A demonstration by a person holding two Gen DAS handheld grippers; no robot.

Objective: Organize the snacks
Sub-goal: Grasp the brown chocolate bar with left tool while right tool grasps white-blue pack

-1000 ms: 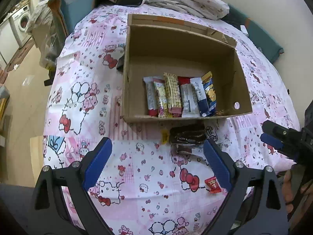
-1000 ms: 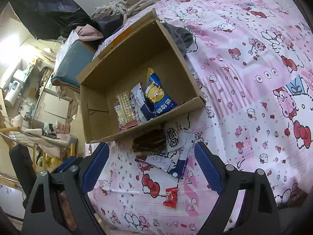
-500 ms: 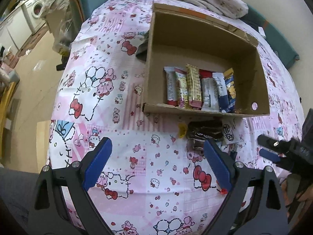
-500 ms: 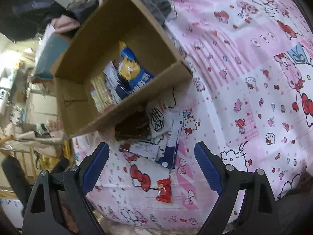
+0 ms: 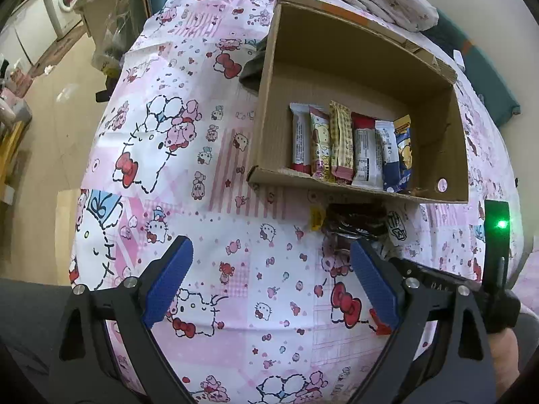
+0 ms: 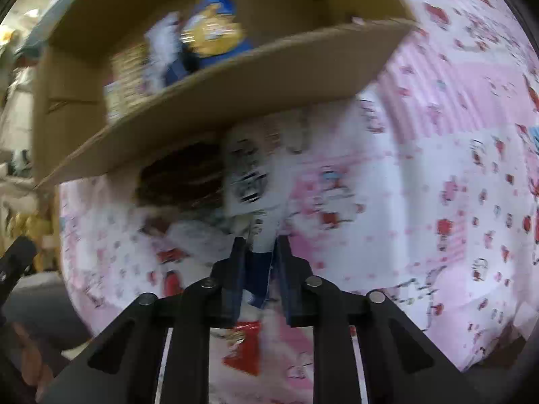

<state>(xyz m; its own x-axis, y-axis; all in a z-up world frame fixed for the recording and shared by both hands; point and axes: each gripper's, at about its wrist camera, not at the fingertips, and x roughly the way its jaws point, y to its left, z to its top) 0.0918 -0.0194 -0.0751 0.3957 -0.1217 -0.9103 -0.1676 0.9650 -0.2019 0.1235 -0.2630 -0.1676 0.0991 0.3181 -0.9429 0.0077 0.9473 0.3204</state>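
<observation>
Snacks [image 5: 350, 148] are lined up against the near wall of the cardboard box [image 5: 337, 188]. Outside that wall, on the bedsheet [image 5: 235, 262], a blue-and-white wrapper [image 6: 261, 245] has just been closed upon by the right gripper [image 6: 260, 245], presumably for boxing; the left gripper [image 5: 269, 269] is held open, empty.

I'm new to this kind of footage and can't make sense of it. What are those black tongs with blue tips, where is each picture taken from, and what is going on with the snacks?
No robot here: a person holds a two-finger gripper in each hand, with a wide-angle camera on each looking along its fingers. One picture is from the left hand, the other, blurred one from the right.

The left gripper is open over a pink cartoon-print bedsheet and holds nothing. On the sheet stands a cardboard box with a row of snack packets inside. In front of it lie loose ones: a dark wrapper, a white packet and a small red packet.

The right gripper has just been closing, with a blue and white packet between its fingers; it seems to grip it.
</observation>
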